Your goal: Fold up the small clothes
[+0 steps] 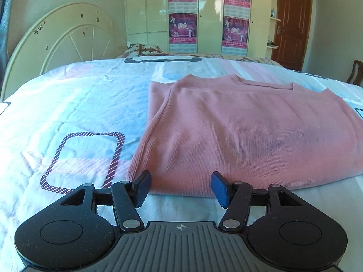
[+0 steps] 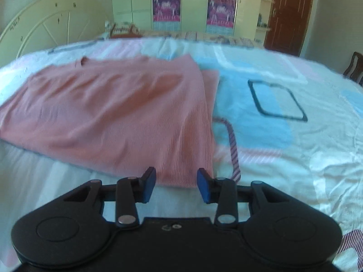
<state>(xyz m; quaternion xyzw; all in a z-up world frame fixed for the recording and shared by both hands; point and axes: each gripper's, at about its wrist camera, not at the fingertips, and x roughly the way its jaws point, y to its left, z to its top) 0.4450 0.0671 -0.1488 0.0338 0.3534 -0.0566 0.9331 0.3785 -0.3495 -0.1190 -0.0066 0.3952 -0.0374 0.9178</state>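
Note:
A pink knit top (image 1: 238,133) lies flat on the bed, its sides folded in and its neckline at the far end. My left gripper (image 1: 180,189) is open and empty, low at the garment's near left hem corner, the hem between its blue pads. In the right wrist view the same pink top (image 2: 109,113) lies to the left. My right gripper (image 2: 176,184) is open and empty at the near right hem corner, the hem edge between its pads. Whether the pads touch the cloth I cannot tell.
The bed's quilt (image 1: 68,117) is pale blue, pink and white with striped square patterns. A cream headboard (image 1: 63,34) stands at far left, a pillow (image 1: 143,48) behind. Wardrobes with posters (image 1: 182,27), a brown door (image 1: 291,22) and a wooden chair (image 2: 354,68) lie beyond.

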